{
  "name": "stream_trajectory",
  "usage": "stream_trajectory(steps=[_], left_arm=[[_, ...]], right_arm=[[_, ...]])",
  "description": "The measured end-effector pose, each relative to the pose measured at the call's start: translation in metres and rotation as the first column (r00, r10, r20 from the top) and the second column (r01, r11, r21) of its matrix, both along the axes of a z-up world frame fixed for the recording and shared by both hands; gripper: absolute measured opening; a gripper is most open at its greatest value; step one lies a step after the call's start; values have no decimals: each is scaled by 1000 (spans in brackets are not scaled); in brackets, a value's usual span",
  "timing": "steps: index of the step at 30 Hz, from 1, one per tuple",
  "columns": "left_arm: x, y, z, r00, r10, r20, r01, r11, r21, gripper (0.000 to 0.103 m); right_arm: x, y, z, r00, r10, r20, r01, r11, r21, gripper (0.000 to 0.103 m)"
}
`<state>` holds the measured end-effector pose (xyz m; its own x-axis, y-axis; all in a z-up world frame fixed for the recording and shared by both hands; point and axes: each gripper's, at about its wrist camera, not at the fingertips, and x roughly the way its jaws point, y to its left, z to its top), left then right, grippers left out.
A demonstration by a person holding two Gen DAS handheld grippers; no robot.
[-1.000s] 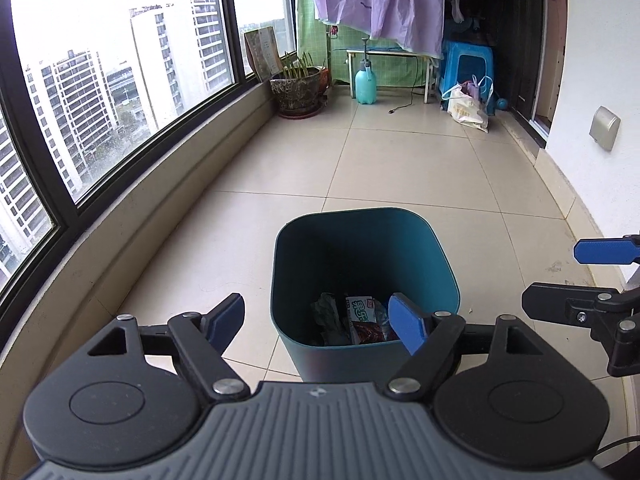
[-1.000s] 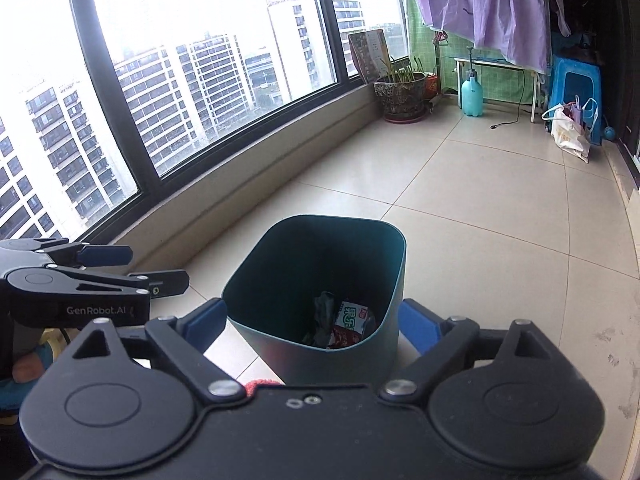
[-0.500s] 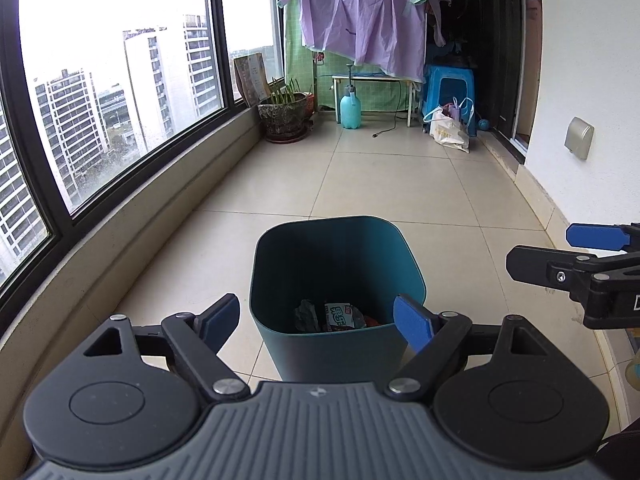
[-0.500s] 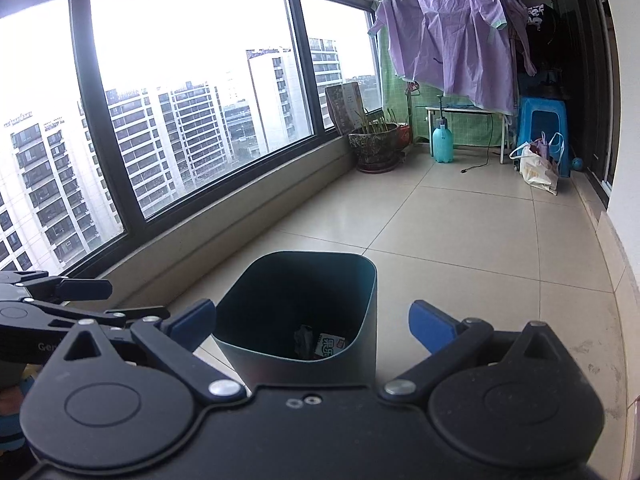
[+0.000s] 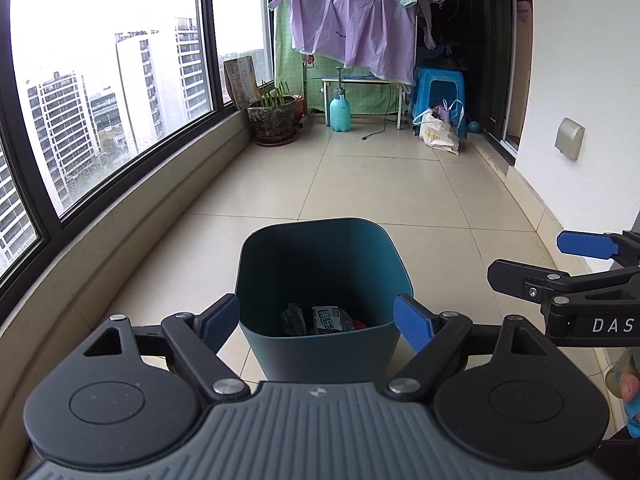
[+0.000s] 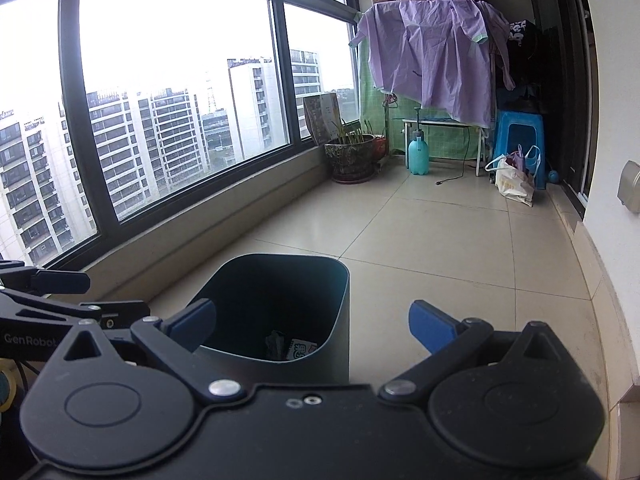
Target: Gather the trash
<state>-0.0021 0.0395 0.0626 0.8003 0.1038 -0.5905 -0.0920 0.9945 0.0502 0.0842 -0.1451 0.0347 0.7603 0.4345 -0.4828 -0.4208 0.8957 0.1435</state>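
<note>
One teal bin (image 5: pixel 324 276) holding two wrappers (image 5: pixel 330 319), two tools, left tool (image 5: pixel 316 322) and right tool (image 6: pixel 312 326), both spread empty

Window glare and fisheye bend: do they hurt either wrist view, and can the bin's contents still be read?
Left wrist: sky blown out, window frame bowed, wrappers in the teal plastic bin sharp. Right wrist: same white glare, bin interior darker, contents mostly hidden.

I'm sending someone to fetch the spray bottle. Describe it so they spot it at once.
Look to the far end of the balcony, under the purple garment hung on the rack. On the floor by the small white table stands the spray bottle: pale turquoise with a pump top, right of the plant pot and left of the blue stool.
</note>
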Motion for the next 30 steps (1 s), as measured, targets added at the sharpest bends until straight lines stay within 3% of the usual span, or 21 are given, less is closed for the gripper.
stream_trajectory(steps=[18, 30], left_arm=[[-4, -6, 0, 1000, -10, 7, 10, 999, 34, 85], [0, -6, 1, 1000, -17, -6, 18, 1000, 19, 85]], right_arm=[[0, -3, -3, 1000, -6, -31, 6, 1000, 10, 103], [-2, -2, -5, 999, -20, -31, 21, 1000, 12, 103]])
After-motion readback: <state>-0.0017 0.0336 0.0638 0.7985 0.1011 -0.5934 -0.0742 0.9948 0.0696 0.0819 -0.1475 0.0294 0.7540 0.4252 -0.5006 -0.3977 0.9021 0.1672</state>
